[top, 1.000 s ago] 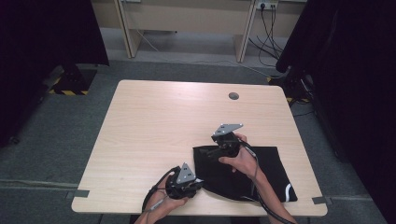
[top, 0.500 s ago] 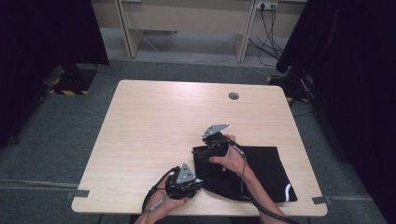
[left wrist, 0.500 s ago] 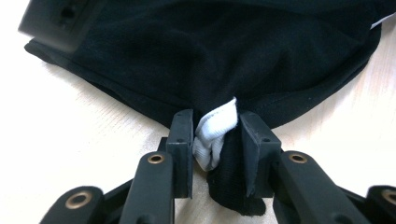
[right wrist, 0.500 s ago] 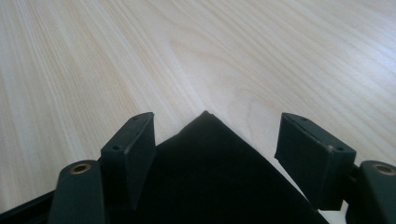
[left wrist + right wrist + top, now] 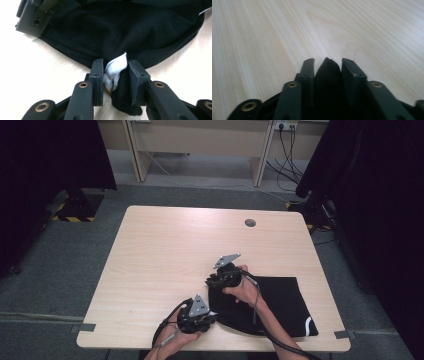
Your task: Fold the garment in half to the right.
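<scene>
Two corners of black garment (image 5: 265,305) on worktop (image 5: 165,255) gripped: left gripper (image 5: 113,72) clamped on white-lined hem, right gripper (image 5: 327,68) just closed on fold; best lifted together, evenly, keeping cloth taut.

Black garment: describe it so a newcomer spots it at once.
On the light wooden table, look at the near right corner. The black garment lies flat there, the only cloth on the table, dark with a small white mark near its right edge and a hand-held gripper pinching each left corner.
</scene>
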Demonstrator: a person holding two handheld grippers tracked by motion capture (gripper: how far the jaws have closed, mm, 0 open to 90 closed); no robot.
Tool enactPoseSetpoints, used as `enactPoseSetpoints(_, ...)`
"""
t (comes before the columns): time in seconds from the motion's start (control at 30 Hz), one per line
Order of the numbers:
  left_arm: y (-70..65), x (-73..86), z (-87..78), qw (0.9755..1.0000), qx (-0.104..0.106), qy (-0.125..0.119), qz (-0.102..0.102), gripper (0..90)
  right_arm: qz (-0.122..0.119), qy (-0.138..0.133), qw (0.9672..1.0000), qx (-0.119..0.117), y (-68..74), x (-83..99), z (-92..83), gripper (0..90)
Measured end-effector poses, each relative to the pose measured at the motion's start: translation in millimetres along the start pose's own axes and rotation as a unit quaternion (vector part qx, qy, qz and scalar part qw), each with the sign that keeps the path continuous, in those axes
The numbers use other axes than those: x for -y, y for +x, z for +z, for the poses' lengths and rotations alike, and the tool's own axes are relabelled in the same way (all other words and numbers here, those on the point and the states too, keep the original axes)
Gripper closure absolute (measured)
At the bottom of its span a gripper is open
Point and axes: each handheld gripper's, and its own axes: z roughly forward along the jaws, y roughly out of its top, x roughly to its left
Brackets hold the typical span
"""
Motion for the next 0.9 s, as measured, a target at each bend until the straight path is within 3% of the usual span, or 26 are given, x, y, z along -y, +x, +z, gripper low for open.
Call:
enactPoseSetpoints(0.13, 0.2, 0.0, -0.2, 1.0, 0.0, 0.0, 0.0, 67.7, -0.009, 0.001, 1.0, -0.004, 0.3, 0.8, -0.5, 78.1)
enactPoseSetpoints(0.27, 3.8, 0.2, -1.1, 1.0, 0.007, -0.002, -0.007, 70.6, -0.009, -0.008, 0.9999, -0.008, 2.1, 0.0, -2.3, 80.8)
enactPoseSetpoints(0.47, 7.7, -2.4, -9.5, 0.9999, -0.01, -0.004, 0.003, 73.6, -0.008, -0.039, 0.9991, -0.015, 4.8, -9.4, -13.9, 82.0)
enactPoseSetpoints(0.83, 15.9, -23.7, -51.9, 0.9997, -0.001, -0.02, 0.017, 74.0, -0.015, -0.085, 0.9957, -0.034, 10.5, -38.2, -34.8, 82.5)
enactPoseSetpoints(0.9, 16.4, -27.6, -61.5, 0.9995, -0.007, -0.021, 0.021, 74.1, -0.017, -0.094, 0.9947, -0.039, 12.6, -44.4, -37.5, 82.5)
